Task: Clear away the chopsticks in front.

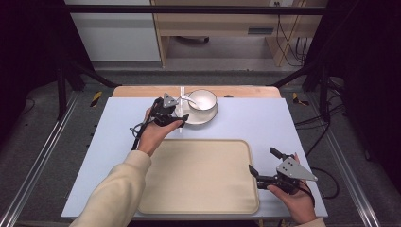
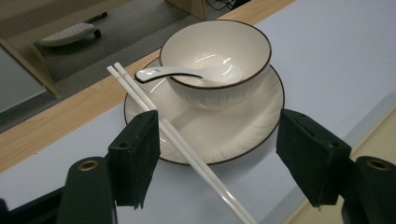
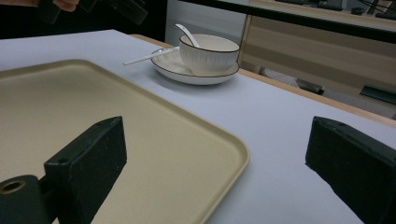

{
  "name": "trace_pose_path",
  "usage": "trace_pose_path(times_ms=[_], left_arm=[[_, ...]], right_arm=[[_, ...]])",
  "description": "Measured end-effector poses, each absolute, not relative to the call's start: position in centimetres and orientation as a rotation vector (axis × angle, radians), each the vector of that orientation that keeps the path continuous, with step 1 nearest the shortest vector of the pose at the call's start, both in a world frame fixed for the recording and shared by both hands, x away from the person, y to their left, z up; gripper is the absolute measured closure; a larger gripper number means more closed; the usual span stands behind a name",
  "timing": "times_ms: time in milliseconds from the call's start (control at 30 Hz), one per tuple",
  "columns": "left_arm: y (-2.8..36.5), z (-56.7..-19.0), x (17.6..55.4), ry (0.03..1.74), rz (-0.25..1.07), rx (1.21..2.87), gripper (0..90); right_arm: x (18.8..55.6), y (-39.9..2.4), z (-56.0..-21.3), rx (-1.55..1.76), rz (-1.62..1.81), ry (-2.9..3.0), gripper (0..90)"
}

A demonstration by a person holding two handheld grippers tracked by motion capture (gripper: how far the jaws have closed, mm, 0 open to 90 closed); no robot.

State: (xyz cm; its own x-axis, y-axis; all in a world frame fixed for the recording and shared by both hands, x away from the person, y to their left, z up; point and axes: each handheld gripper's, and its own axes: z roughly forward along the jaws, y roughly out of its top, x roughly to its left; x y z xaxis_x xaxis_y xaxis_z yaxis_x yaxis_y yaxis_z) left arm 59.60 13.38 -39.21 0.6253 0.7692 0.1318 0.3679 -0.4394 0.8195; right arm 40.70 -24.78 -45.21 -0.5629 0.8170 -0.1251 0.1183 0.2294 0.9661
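Beige sleeve reaching forward, the left gripper (image 1: pixel 176 109) hovers just left of the plate (image 1: pixel 212 116), jaws spread wide around the plate's near edge, nothing held. 2 white chopsticks (image 2: pixel 173 138) lie across the plate's left rim, beside the bowl (image 2: pixel 215 60) holding a spoon (image 2: pixel 187 73). Well nearer than the plate, the right gripper (image 1: pixel 265 165) rests wide open over the tray (image 1: pixel 198 189)'s right edge.
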Motion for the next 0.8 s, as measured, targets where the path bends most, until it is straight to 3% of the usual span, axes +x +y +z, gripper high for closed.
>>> trace_pose_path(times_ms=[167,500,800], left_arm=[[13.6,-39.0,60.4,0.924,0.661,2.054,32.3],[13.4,-40.8,63.0,1.076,0.667,2.028,52.3],[12.5,-42.2,64.5,1.138,0.66,2.058,60.5]], right_arm=[[40.7,-24.7,-45.2,0.861,1.378,1.858,5.4],[40.7,-24.8,-45.1,0.872,1.389,1.861,5.7],[40.8,-24.9,-45.1,0.876,1.396,1.863,5.9]])
